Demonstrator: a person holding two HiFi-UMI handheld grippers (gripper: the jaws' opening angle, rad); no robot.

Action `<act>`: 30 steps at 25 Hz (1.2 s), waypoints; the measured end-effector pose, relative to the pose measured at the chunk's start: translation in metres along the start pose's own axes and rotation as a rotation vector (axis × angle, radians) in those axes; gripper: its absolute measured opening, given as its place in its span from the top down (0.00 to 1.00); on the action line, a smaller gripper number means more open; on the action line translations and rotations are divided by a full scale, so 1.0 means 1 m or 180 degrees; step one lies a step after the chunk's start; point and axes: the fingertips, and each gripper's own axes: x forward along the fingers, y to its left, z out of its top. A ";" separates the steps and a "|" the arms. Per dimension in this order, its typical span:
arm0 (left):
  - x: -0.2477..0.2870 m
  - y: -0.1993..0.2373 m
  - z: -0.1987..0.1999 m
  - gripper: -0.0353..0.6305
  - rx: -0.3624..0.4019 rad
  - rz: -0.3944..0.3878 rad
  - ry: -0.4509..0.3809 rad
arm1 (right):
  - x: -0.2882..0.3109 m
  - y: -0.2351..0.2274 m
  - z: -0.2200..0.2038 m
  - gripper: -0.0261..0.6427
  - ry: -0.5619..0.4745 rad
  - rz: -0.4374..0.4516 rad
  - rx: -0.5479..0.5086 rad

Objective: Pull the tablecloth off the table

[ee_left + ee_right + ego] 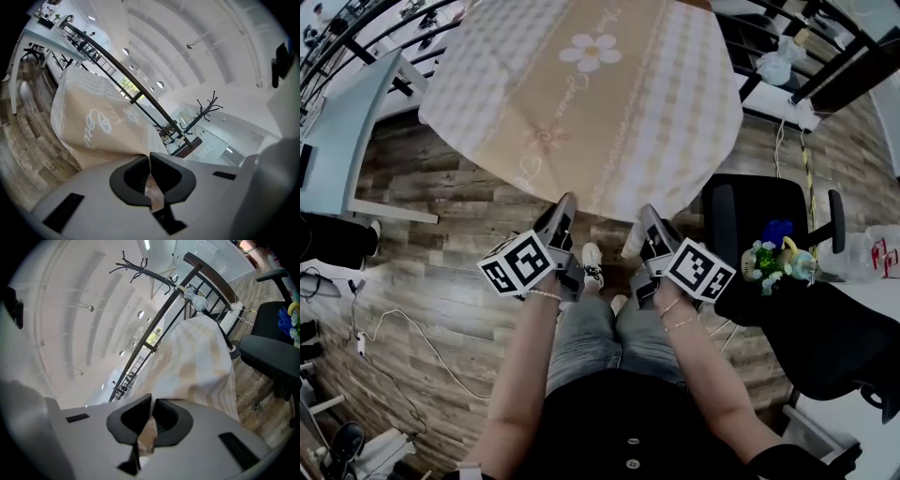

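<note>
Head view first: what takes up the most room?

— One stretch of wooden floor (441, 244) all round. Next comes one tablecloth (581, 112), beige and white check, with a single daisy (591, 52) printed on it. It lies spread over a round table, which it hides, and its near hem hangs down toward the person.

And beside it?

— One black office chair (741, 220) stands at the right. A small bunch of coloured things (776, 253) lies on its seat, toys or flowers, I cannot tell which.

How many grippers?

— Two. The left hand-held gripper (566, 204) and the right hand-held gripper (644, 214) sit side by side, near each other. Both tips are at the hanging hem, and each marker cube is on the end nearest the person.

How do the jaws stand?

— In the left gripper view they are pressed together on a fold of the tablecloth, which shows pinched between the dark pads (117, 185). The right gripper view shows the same: jaws together, a beige fold caught between its pads (115, 425), and the cloth rising away from the tips.

And the arms?

— Two, both bare. The left forearm (525, 375) and the right forearm (712, 375) reach forward and down, wide at the elbows and drawing closer toward the grippers. Each wrist wears a thin bracelet (546, 294).
</note>
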 end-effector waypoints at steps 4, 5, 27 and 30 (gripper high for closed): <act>-0.021 -0.012 -0.018 0.92 -0.0046 -0.0032 -0.0075 | -0.024 0.001 -0.006 0.92 0.0029 0.0074 -0.0047; -0.025 -0.014 -0.022 0.92 -0.0044 -0.0021 -0.0081 | -0.028 0.001 -0.007 0.92 0.0040 0.0086 -0.0047; -0.115 -0.042 -0.054 0.92 0.0053 -0.0240 0.0061 | -0.104 0.032 -0.052 0.92 -0.0170 0.0057 0.0022; -0.132 -0.043 -0.055 0.92 0.0082 -0.0310 0.0084 | -0.115 0.042 -0.065 0.92 -0.0204 0.0053 -0.0013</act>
